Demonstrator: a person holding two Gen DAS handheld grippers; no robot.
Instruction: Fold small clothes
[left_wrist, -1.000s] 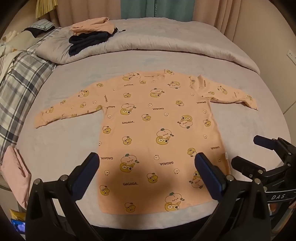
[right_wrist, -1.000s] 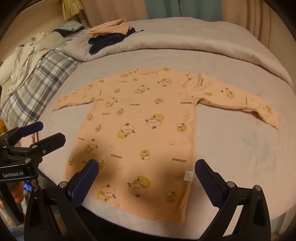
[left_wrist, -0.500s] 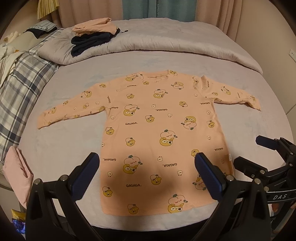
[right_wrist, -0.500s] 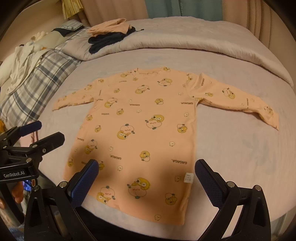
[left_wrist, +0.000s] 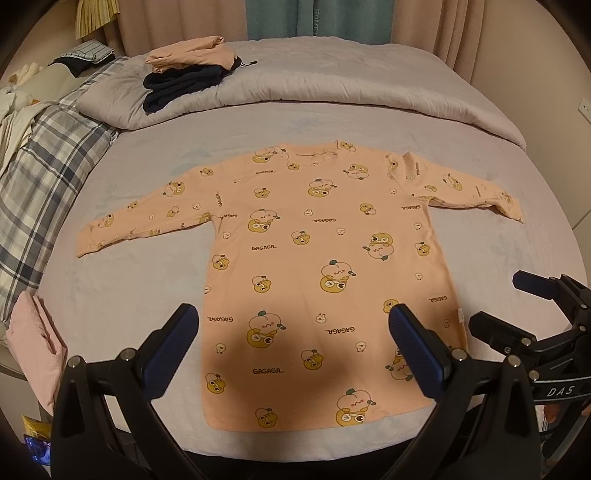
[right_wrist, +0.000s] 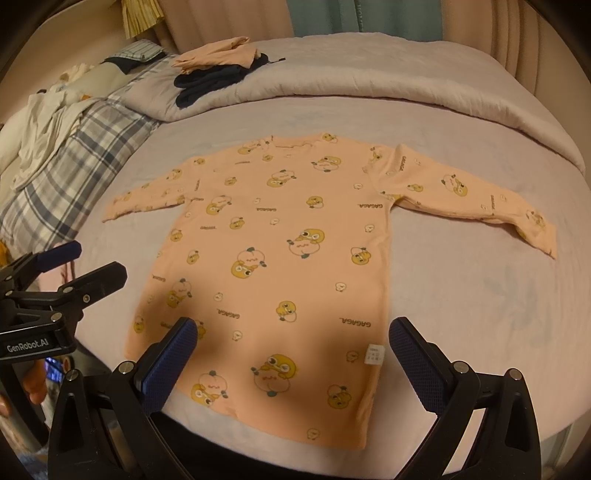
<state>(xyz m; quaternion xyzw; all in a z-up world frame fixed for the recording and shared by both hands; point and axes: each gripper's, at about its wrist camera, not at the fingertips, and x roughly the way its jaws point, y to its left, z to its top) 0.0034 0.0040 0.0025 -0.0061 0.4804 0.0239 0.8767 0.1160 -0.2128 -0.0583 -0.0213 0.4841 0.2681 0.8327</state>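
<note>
- While my left gripper (left_wrist: 293, 332) and right gripper (right_wrist: 293, 345) hang with fingers apart at the lower frame, neither touches anything.
- The peach shirt (left_wrist: 325, 266) lies flat mid-frame on the bed (left_wrist: 147, 280).

A soft, matt peach knit cloth is seen in the shirt (left_wrist: 332, 266), printed with flat yellow cartoon figures and dark lettering; a small white label (right_wrist: 373, 355) is sewn near its hem. The bed (left_wrist: 129, 280) is covered by a pale lilac sheet with a fine, velvety nap. A smooth grey quilt (left_wrist: 332, 85) and a woven plaid blanket (left_wrist: 44, 177) are shown matt as well. The left tool (left_wrist: 293, 338) and right tool (right_wrist: 291, 350) are made of black matt plastic with bright metal screws, and their pads (right_wrist: 166, 365) are faced with blue, finely textured rubber.
</note>
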